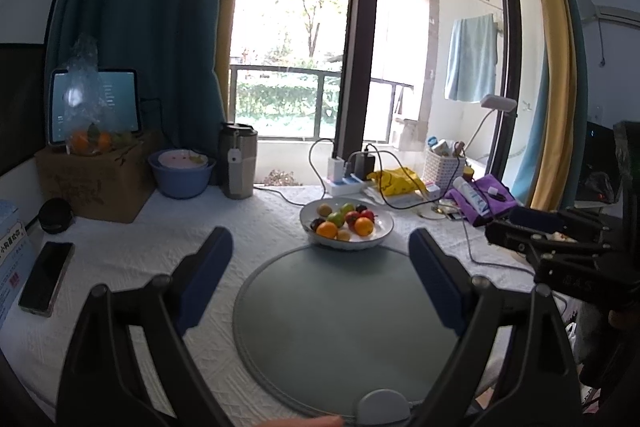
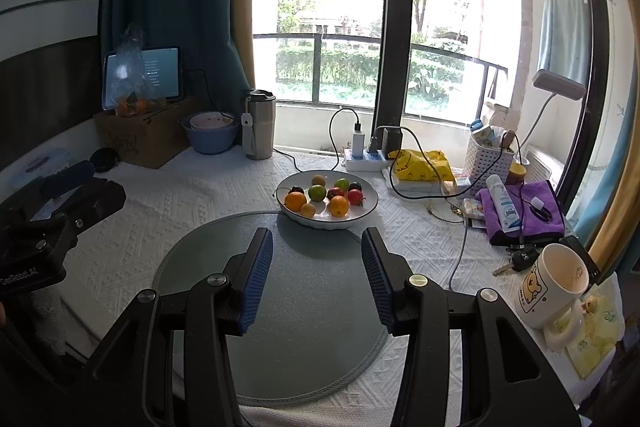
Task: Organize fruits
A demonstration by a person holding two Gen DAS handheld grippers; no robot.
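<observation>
Both tongs [image 1: 320,247] [image 2: 317,255] gape; mug [image 2: 554,285] shows rightward only

Daylight is coming through a tall window [image 2: 440,27] with a dark central frame [image 2: 394,19]. Teal curtain [image 1: 132,11] is hanging left; balcony railing [image 2: 340,39] and trees are showing outside. White textured cloth [image 2: 192,195] is covering the table.

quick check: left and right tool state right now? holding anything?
Left tool: open, holding nothing, above the round mat.
Right tool: open, holding nothing, short of the fruit bowl.
</observation>
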